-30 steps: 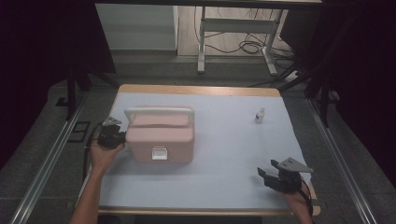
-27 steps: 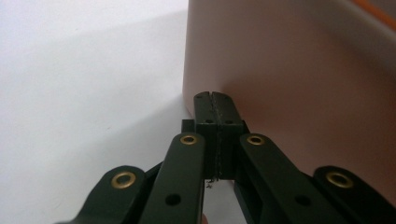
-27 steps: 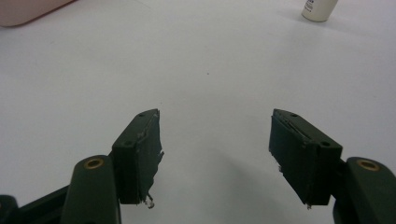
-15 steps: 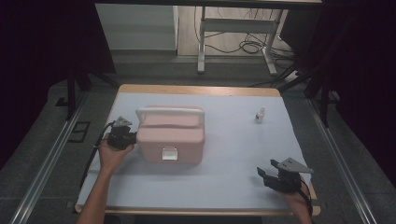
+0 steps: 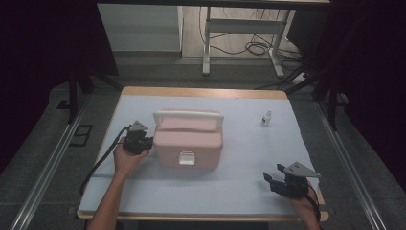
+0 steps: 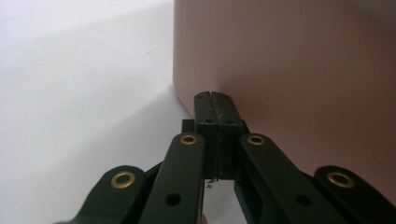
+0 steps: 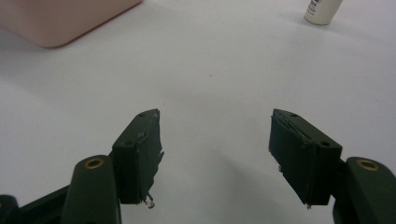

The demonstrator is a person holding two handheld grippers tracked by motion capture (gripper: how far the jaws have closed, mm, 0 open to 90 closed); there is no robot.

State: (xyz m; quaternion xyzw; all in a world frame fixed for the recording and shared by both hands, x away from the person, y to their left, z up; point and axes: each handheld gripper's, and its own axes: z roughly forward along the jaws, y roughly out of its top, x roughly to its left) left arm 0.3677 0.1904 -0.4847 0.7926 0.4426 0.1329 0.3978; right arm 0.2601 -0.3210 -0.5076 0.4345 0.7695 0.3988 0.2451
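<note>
At nine o'clock of the pink box (image 5: 188,140) mid-table, the closed, empty left gripper (image 5: 143,142) pushes its side, needing steady pressure; the right gripper (image 5: 276,179) rests open, holding nothing.

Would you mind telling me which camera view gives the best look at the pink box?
The high view: it shows the whole pink box, with its white handle and front latch. The left gripper view has just one blurred side wall against the shut left gripper. The right gripper view catches a bottom corner.
</note>
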